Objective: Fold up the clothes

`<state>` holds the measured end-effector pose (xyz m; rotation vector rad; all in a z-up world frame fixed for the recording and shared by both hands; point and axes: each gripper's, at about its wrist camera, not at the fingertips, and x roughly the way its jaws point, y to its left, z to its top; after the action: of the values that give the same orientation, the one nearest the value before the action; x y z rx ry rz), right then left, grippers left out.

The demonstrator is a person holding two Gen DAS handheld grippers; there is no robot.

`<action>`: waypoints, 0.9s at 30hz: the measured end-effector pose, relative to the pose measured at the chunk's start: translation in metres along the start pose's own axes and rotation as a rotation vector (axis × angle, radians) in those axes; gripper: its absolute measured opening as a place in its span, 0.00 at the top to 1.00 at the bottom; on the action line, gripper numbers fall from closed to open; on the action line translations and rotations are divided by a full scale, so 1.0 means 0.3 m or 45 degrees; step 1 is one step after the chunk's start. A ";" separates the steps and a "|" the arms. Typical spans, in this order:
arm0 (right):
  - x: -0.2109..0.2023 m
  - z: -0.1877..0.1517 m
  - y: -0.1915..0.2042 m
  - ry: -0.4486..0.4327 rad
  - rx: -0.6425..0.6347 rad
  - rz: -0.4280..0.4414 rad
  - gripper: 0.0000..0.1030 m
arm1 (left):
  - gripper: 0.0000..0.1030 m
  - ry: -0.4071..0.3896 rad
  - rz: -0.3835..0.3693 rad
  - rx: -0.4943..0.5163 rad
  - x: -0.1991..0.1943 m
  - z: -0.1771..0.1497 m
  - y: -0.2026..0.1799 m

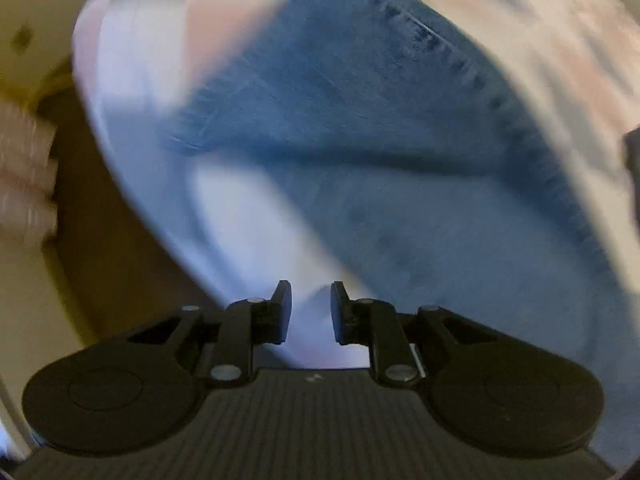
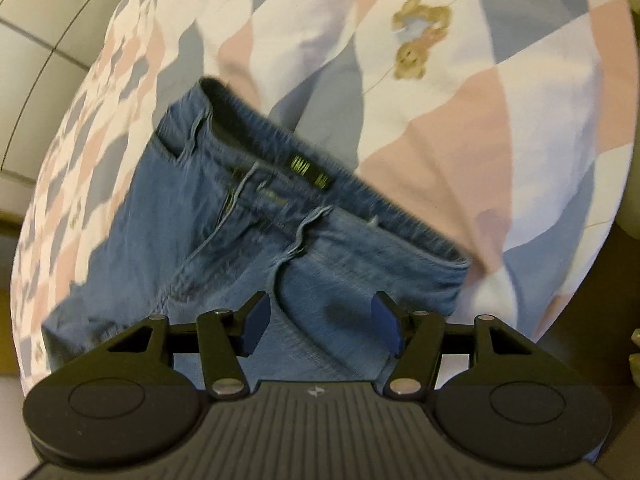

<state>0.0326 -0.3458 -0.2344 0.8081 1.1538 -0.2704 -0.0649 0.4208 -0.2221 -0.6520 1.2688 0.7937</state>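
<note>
Right wrist: jeans lie beyond parted fingers, on bedspread.

Left gripper jaws narrowly parted, right gripper jaws wide

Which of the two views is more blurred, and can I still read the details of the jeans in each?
Left wrist view: heavy motion blur; the blue denim jeans are smeared, only a vague seam shows, while the left gripper is sharp. Right wrist view: much clearer; waistband, belt loops and black label are visible, its lettering unreadable; the pastel diamond-patterned bedsheet is mildly soft, curved by fisheye distortion.
</note>
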 end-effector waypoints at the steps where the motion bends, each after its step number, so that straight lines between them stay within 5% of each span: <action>1: 0.005 -0.006 0.003 0.010 -0.015 -0.010 0.42 | 0.85 -0.012 -0.013 0.006 -0.006 -0.016 -0.002; 7: 0.011 -0.053 -0.057 0.032 -0.031 -0.077 0.42 | 0.83 -0.143 -0.148 0.179 -0.127 -0.027 -0.161; 12: 0.016 -0.074 -0.163 0.043 0.028 -0.052 0.42 | 0.72 -0.097 -0.239 0.393 -0.127 -0.106 -0.394; 16: 0.045 -0.087 -0.246 0.069 0.123 0.004 0.42 | 0.70 0.005 -0.297 0.311 -0.090 -0.223 -0.434; 20: 0.104 -0.089 -0.293 0.037 0.227 0.140 0.42 | 0.69 0.007 -0.257 0.305 -0.091 -0.276 -0.430; 24: 0.109 -0.082 -0.266 0.014 0.169 0.150 0.81 | 0.69 -0.039 -0.251 0.239 -0.133 -0.238 -0.403; 27: 0.007 -0.063 -0.243 -0.030 0.083 0.109 0.95 | 0.66 -0.110 -0.221 0.216 -0.181 -0.176 -0.368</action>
<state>-0.0220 -0.3830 -0.2704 0.9073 1.0902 -0.2470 -0.0108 0.3062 -0.1792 -0.5762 1.1692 0.5591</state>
